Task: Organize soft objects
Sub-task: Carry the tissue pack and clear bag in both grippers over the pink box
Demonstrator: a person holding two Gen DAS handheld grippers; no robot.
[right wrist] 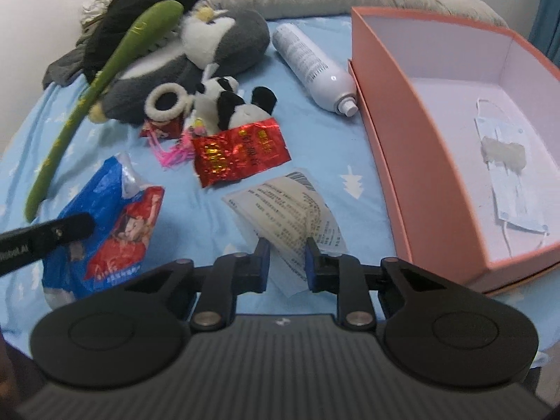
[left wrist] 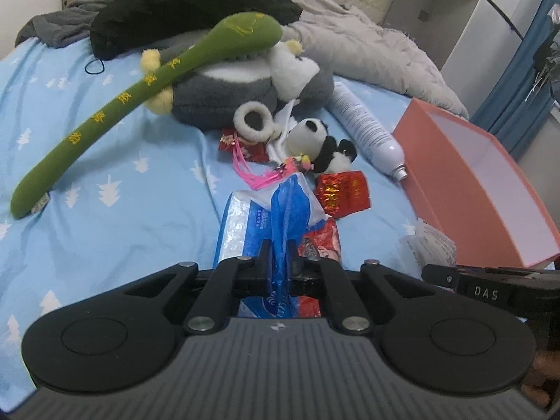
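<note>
The left tool [left wrist: 278, 255] is clamped on a blue and red plastic tissue pack [left wrist: 280, 217], whose crumpled blue film is pinched tight between the two fingers and extends ahead of them over the bed sheet [left wrist: 122, 210]. In the right wrist view the same pack [right wrist: 115, 224] is seen to the left of the right tool, with the black side of the left tool [right wrist: 49, 232] laid across it.

The right tool [right wrist: 287, 255] is set around a printed paper slip [right wrist: 290, 206]; the slip is seen between the two fingers, which stand only partly closed, and whether the pads press on it cannot be told.

Just ahead of the left tool's fingertips a red foil packet [left wrist: 344, 192] is found, and beyond it a small panda plush [left wrist: 322, 147] with a pink tassel [left wrist: 252, 171] beside it. Farther ahead a large grey and white plush [left wrist: 245, 87] is lying, with a long green plush [left wrist: 133, 98] draped across it and running off to the left. A white spray bottle [left wrist: 364, 129] is laid ahead and to the right.

To the right of the right tool a pink box [right wrist: 402, 133] stands open, and a face mask [right wrist: 507, 175] is lying inside it
</note>
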